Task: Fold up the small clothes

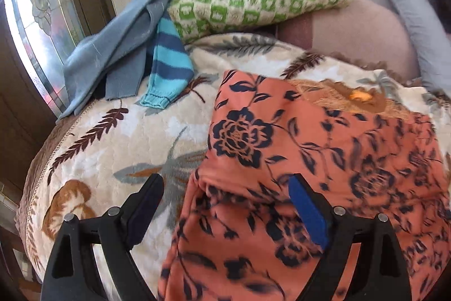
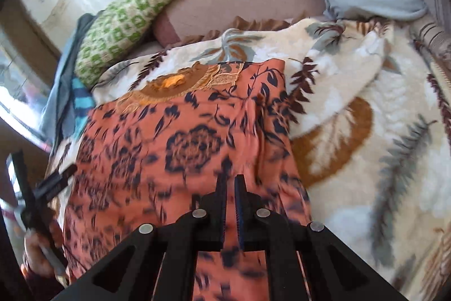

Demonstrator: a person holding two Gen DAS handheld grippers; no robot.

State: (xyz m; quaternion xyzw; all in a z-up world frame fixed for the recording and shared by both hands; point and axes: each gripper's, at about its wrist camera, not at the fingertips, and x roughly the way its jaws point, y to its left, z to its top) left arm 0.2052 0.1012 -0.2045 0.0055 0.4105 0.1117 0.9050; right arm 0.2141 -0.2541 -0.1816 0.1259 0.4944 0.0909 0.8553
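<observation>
left gripper [image 1: 225,196] fingers spread wide over the orange floral garment [image 1: 324,160], right gripper [image 2: 230,185] pinching its fabric.

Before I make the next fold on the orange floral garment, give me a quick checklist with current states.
1. Left gripper open over the orange floral garment: ok.
2. Right gripper nearly shut; cloth between its fingers: cannot tell.
3. Garment flat on the blanket: not ok, ridge near the left gripper.
4. Embroidered neckline visible at the far end: ok.
5. Striped sleeve and grey cloth clear of the garment: ok.
</observation>
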